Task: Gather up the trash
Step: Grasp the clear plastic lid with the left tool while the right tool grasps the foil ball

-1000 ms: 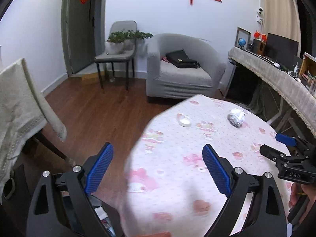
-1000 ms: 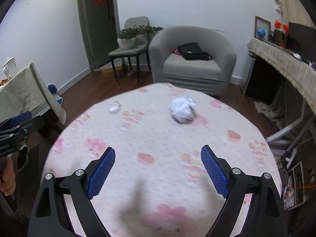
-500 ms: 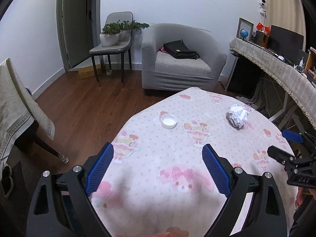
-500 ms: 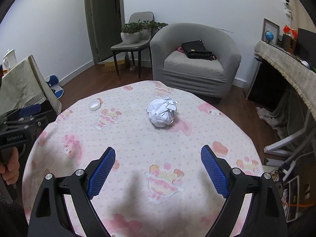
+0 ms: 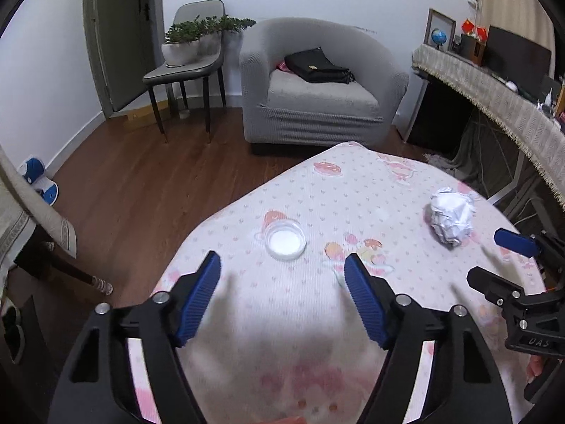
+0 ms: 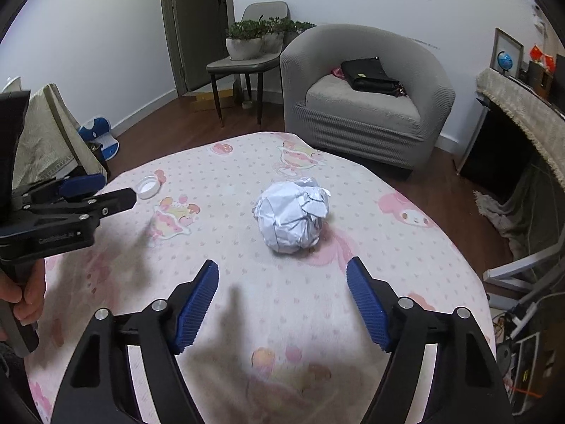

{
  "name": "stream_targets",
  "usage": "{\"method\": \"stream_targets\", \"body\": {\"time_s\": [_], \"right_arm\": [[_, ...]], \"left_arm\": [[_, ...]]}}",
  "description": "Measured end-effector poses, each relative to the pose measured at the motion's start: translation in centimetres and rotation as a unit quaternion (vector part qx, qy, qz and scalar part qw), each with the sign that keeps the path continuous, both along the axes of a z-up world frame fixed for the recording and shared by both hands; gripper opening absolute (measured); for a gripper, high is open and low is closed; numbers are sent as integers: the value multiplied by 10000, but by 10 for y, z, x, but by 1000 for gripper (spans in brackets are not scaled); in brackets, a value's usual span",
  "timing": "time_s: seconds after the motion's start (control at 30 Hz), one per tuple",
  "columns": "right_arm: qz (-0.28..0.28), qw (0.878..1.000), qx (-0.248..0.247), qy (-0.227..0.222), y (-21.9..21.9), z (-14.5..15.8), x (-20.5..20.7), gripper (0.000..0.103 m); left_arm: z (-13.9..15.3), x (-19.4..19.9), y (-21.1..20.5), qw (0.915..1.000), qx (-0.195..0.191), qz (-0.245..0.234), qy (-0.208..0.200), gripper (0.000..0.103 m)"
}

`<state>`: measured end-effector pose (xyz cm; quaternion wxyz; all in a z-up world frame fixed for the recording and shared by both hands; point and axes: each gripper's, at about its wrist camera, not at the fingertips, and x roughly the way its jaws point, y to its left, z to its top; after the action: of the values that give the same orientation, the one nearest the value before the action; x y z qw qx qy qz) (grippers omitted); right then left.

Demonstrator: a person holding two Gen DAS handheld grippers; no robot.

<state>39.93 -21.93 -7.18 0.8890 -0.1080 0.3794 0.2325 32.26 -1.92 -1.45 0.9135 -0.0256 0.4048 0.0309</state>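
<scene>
While both tools' jaws narrow on nothing, the crumpled paper ball [image 6: 291, 217] lies mid-desk ahead of the right tool [image 6: 282, 304], the white cap [image 5: 285, 240] ahead of the left tool [image 5: 282, 300]. Early closing could nudge either away.

Left gripper [image 5: 282, 275] and right gripper [image 6: 282, 275]: jaws closing, empty.

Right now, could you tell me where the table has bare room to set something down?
Bare cloth lies between the bottle cap and the crumpled paper ball, and along the table edge facing the armchair. Nowhere is crowded.
</scene>
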Motion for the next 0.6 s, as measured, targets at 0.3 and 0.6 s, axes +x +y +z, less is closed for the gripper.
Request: {"method": "stream_targets", "body": {"time_s": [0.3,0.6], "right_arm": [[-156,9997,-7,187,1,-9,26,71],[-302,9992,-67,239,9,-16,42,64]], "left_arm": [[-14,24,0,9994,56,-148,306,57],[-17,31,5,9994,41,-227,273,33]]}}
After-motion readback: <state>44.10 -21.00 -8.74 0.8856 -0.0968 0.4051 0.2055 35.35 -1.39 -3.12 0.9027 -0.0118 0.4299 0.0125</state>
